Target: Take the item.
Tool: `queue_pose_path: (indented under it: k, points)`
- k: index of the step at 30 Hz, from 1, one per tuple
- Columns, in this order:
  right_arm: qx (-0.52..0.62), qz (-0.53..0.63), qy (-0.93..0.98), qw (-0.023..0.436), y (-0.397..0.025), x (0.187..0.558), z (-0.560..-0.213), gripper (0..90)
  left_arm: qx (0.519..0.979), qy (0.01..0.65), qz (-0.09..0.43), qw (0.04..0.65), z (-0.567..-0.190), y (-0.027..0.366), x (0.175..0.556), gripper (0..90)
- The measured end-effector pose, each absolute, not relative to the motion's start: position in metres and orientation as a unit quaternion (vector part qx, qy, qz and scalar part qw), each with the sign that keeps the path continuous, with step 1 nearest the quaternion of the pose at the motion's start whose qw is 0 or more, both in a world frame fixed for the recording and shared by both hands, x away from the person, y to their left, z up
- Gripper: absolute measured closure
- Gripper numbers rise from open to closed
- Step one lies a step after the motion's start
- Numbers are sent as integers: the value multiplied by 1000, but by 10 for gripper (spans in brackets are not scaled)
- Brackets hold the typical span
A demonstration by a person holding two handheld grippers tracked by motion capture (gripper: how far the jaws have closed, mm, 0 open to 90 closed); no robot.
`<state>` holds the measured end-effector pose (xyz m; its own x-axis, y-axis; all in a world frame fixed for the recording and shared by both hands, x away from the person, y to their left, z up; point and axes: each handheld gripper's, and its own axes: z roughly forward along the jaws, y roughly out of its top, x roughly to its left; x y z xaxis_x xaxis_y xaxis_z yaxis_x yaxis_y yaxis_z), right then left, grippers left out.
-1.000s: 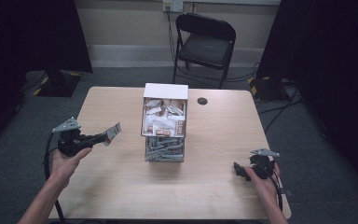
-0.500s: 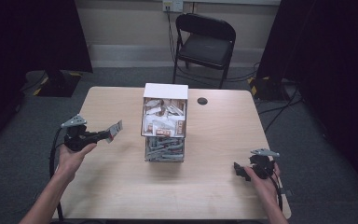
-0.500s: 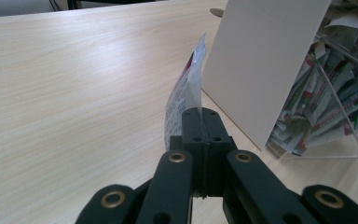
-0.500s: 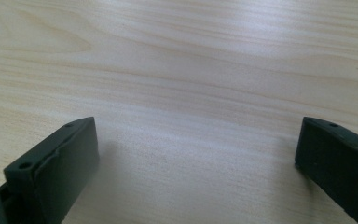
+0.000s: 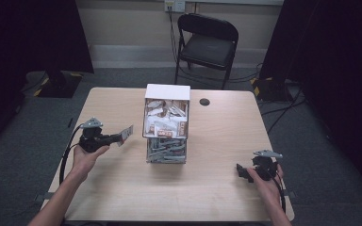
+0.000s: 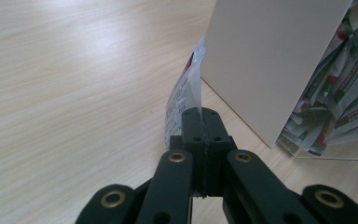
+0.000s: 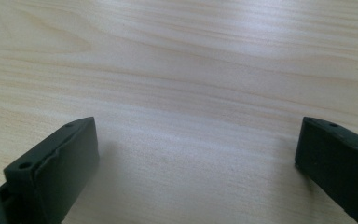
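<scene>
A white box (image 5: 167, 113) full of small packets stands on a clear stand at the table's middle. My left gripper (image 5: 120, 136) is left of it, shut on a thin white packet (image 5: 127, 132) held edge-up. In the left gripper view the packet (image 6: 184, 91) rises from between the closed jaws, just short of the box's white side wall (image 6: 270, 56), with packets (image 6: 340, 93) spilling at its open lower right. My right gripper (image 5: 242, 171) rests low near the table's front right, open, with bare wood between its fingers (image 7: 56, 163).
The light wooden table (image 5: 217, 188) has a small black disc (image 5: 204, 101) behind the box. A black folding chair (image 5: 207, 42) stands beyond the far edge. Cables trail from both grippers off the table's sides.
My left gripper with the packet has shifted slightly forward and right, closer to the box. The right gripper has stayed put.
</scene>
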<state>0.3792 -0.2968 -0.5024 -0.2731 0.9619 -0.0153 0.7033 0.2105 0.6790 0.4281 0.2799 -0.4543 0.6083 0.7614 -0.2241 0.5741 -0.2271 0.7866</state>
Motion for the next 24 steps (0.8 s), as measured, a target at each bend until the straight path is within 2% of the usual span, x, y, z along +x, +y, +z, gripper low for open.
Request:
queue_pose_path:
  k: [24]
  points:
    - [559, 287, 745, 225, -297, 379, -502, 0, 793, 416, 82, 438, -477, 263, 429, 900]
